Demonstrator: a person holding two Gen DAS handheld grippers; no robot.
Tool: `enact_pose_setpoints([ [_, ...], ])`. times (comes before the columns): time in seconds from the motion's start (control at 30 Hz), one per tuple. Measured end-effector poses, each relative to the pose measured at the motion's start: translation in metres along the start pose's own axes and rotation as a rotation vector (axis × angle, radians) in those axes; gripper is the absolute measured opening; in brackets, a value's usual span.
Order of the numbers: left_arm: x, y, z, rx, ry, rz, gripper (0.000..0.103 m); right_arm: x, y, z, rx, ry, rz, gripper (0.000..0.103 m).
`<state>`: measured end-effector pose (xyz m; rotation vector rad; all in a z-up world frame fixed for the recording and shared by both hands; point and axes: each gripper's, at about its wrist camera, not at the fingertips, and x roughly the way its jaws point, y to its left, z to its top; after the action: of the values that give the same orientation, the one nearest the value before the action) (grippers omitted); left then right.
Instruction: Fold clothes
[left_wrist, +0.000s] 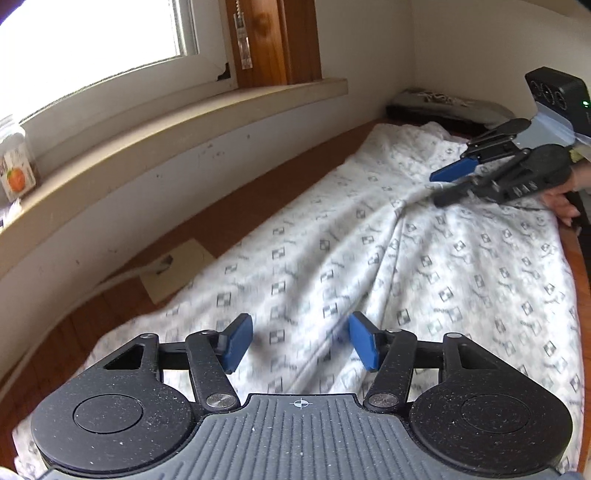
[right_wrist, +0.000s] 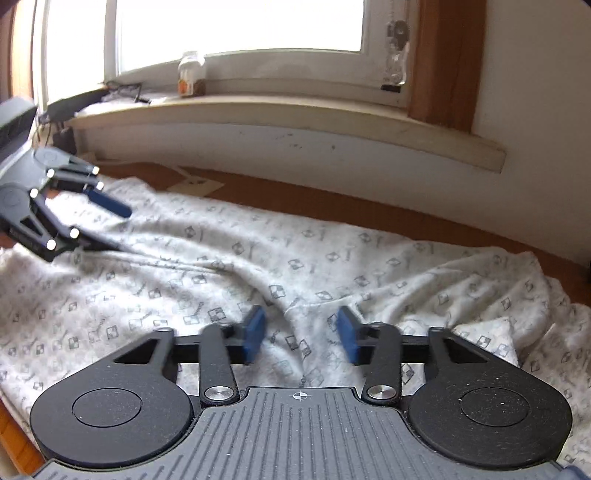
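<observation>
A white garment (left_wrist: 369, 258) printed with small grey squares lies spread and creased over a brown wooden table (left_wrist: 295, 184). My left gripper (left_wrist: 301, 341) hovers over its near end, open, with only flat cloth under the blue pads (left_wrist: 238, 343). The right wrist view shows that same left gripper (right_wrist: 118, 227) at the far left, just above the garment (right_wrist: 221, 266). My right gripper (right_wrist: 301, 334) is open, and a raised fold of the cloth runs between its pads (right_wrist: 255, 334) without touching them. From the left wrist view, the right gripper (left_wrist: 448, 184) sits low on the cloth at the far right.
A window sill (left_wrist: 166, 136) runs along the wall behind the table and carries a jar with an orange label (left_wrist: 14, 162). A beige plate with a white cable (left_wrist: 173, 269) lies on the wood. A dark flat box (left_wrist: 443, 107) sits at the far end. A person's hand (left_wrist: 561, 203) holds the right gripper.
</observation>
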<state>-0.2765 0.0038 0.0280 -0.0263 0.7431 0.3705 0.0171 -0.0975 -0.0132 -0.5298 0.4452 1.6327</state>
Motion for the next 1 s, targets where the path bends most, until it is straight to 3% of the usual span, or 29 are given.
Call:
enact_pose_setpoints([
  [0.1,-0.002,0.005,-0.001,-0.012,-0.01,-0.01,0.023,-0.011,-0.002,0.002,0.012,-0.058,-0.006,0.007],
  [0.13,-0.005,0.007,0.0,-0.019,-0.019,-0.018,0.005,-0.016,-0.001,0.003,0.009,-0.086,-0.01,0.007],
  [0.23,-0.02,0.008,0.002,-0.03,-0.057,-0.006,0.005,-0.031,0.002,0.007,0.005,-0.106,0.021,0.006],
  [0.33,-0.027,0.004,0.002,-0.022,-0.035,-0.031,0.009,-0.024,0.005,0.001,-0.024,-0.007,0.042,0.008],
  [0.4,-0.033,0.002,-0.003,-0.013,-0.022,-0.026,0.016,-0.02,0.005,-0.003,-0.031,0.024,0.037,0.016],
  [0.43,-0.039,0.004,-0.007,-0.018,-0.026,-0.008,0.03,-0.021,0.003,-0.004,-0.022,0.017,0.035,0.021],
  [0.47,-0.045,0.007,-0.011,-0.023,-0.031,0.011,0.042,-0.025,-0.001,-0.004,0.0,-0.004,0.039,0.033],
  [0.5,-0.053,0.013,-0.017,-0.04,-0.035,0.034,0.046,-0.029,-0.006,-0.004,0.024,-0.033,0.038,0.047],
  [0.6,-0.077,0.033,-0.039,-0.102,-0.033,0.102,0.055,-0.037,-0.022,-0.002,0.08,-0.115,-0.009,0.065],
  [0.73,-0.106,0.057,-0.069,-0.178,-0.007,0.225,0.062,-0.024,-0.034,-0.005,0.064,-0.105,-0.138,0.067],
  [0.8,-0.116,0.066,-0.083,-0.221,0.007,0.237,0.063,-0.012,-0.037,-0.012,0.033,-0.068,-0.18,0.068],
  [1.0,-0.121,0.069,-0.109,-0.271,0.04,0.248,0.063,-0.003,-0.045,-0.021,0.07,-0.021,-0.157,0.076],
])
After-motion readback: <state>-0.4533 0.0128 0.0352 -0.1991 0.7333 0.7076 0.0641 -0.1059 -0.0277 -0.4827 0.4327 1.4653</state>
